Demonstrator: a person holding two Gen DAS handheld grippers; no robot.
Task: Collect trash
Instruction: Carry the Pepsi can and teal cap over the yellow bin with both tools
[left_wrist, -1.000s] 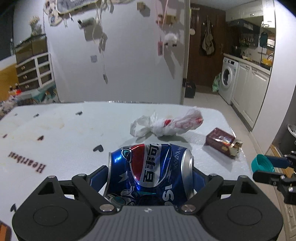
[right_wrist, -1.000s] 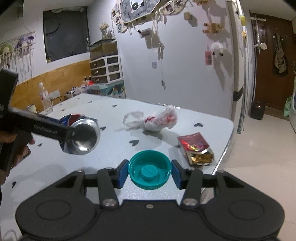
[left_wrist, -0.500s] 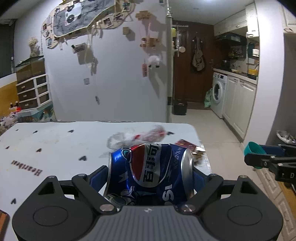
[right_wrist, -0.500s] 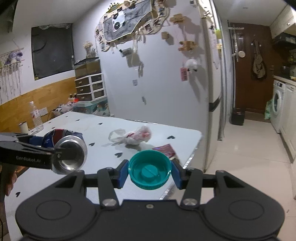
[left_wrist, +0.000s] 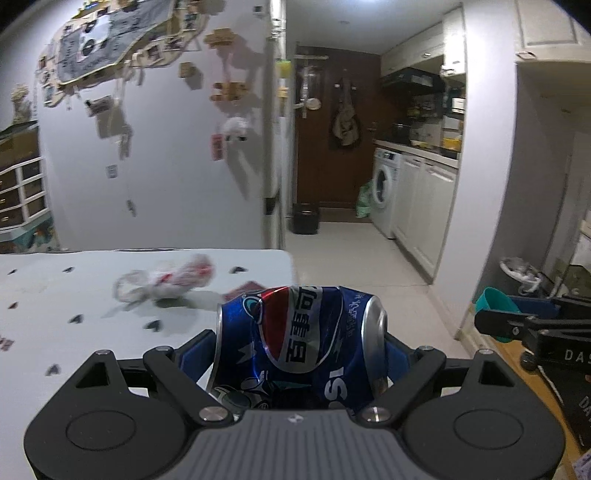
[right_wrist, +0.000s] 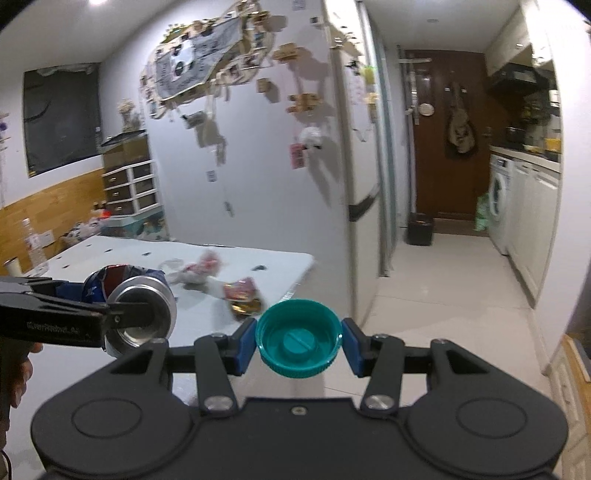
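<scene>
Can (left_wrist: 301, 343) hides L tongs (left_wrist: 301, 354) tips; wrapper (left_wrist: 243, 290) blurred.

My white table (left_wrist: 92, 325), left of frame: 1 crumpled plastic bag (left_wrist: 173, 278), 1 red wrapper (right_wrist: 242, 291) near its edge.

Bag (left_wrist: 166, 282) on the table (left_wrist: 74, 317) smeared by motion blur, wrapper (left_wrist: 243, 288) half hidden behind the can (left_wrist: 299, 343), can's lower part lost behind the left gripper (left_wrist: 301, 354) body, bin (left_wrist: 521, 271) contents unreadable, hand (right_wrist: 18, 369) cut off at the left edge
</scene>
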